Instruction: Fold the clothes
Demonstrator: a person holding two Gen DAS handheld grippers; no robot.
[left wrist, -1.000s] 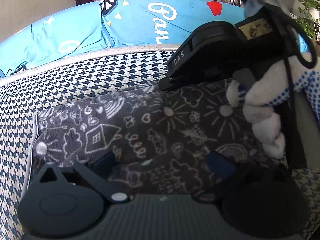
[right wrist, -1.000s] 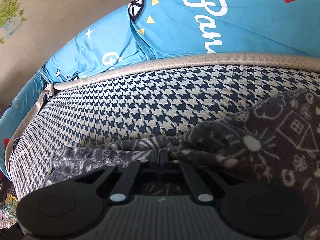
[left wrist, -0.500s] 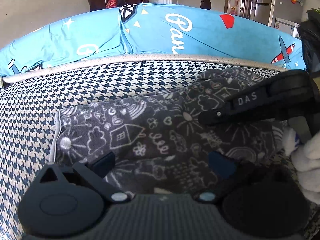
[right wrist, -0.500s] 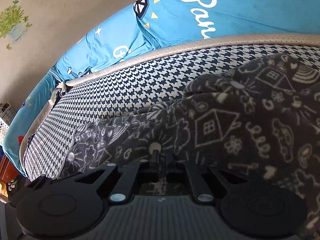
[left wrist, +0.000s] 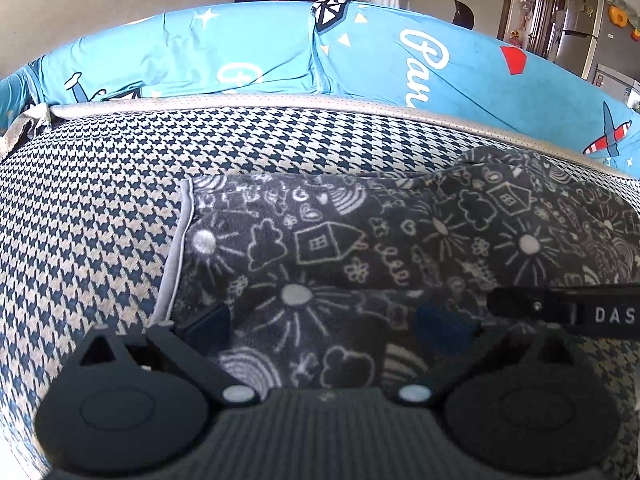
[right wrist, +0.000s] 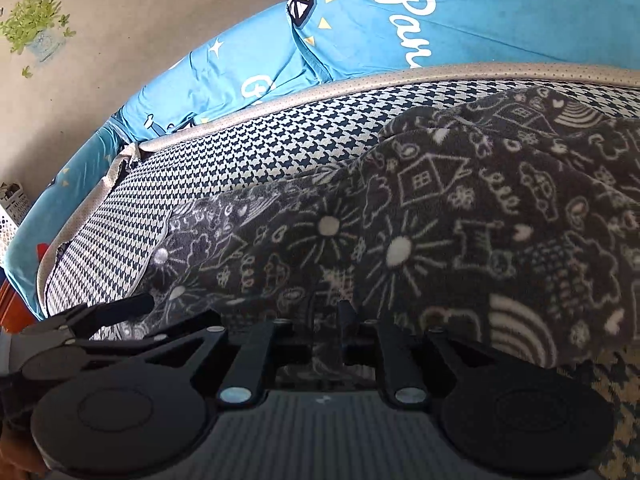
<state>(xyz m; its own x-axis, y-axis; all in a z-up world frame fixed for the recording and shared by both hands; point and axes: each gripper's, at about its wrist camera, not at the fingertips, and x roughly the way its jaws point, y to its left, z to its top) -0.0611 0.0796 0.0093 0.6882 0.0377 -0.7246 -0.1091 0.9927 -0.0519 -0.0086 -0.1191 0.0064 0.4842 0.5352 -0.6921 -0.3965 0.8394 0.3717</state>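
The garment (left wrist: pixel 360 264) lying under and ahead of both pairs of jaws is charcoal fleece covered in white doodles of suns, houses, clouds, hearts and rainbows, with a pale grey trim along one edge. Around it the cushion (left wrist: pixel 100 220) is navy-and-cream houndstooth with beige piping. Beyond the jaws, the backrest cover (right wrist: pixel 360 40) is bright blue with white lettering, stars and red shapes.

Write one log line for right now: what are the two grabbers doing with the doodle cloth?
left gripper: open over cloth | right gripper: opening, cloth between fingers | cloth: on checked cushion
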